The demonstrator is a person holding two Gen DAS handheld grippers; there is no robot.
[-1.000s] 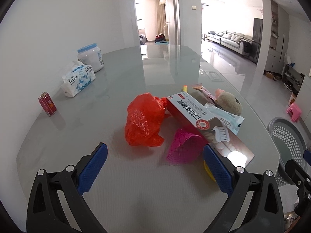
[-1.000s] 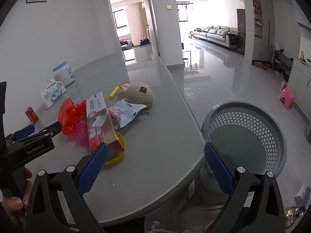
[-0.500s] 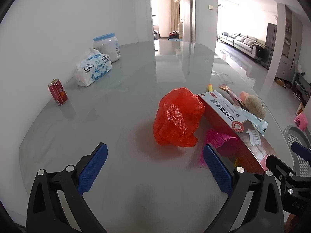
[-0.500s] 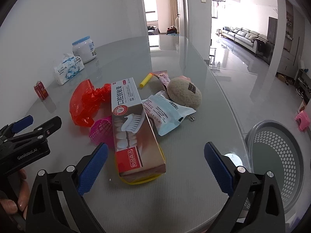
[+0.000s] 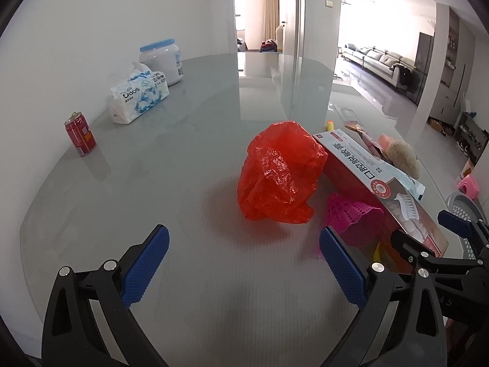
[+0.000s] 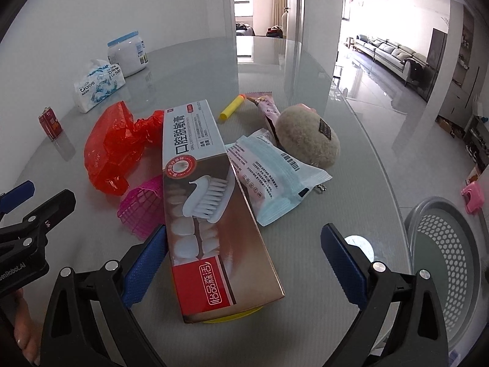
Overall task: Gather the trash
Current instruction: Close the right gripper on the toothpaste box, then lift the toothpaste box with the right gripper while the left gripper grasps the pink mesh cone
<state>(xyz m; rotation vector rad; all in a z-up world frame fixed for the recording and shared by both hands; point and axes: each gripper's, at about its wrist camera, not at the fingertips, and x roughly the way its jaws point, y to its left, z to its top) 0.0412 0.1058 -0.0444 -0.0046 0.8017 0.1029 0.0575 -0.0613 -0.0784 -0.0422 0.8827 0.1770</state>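
Starting at our left, the left gripper [image 5: 243, 263] hangs with its jaws spread wide and nothing between them; the crumpled red plastic bag [image 5: 279, 172] lies on the grey glass table [image 5: 152, 183] straight ahead of it and slightly right. Further right, our right gripper [image 6: 243, 264] is likewise agape and empty, its left pad just beside the long red-and-white toothpaste carton [image 6: 207, 195]. The carton's long axis runs away from us, nearly in line with those fingers, so we judge the right hand nearer for it. The grey perforated basket [image 6: 443, 244] waits beyond the table's right edge.
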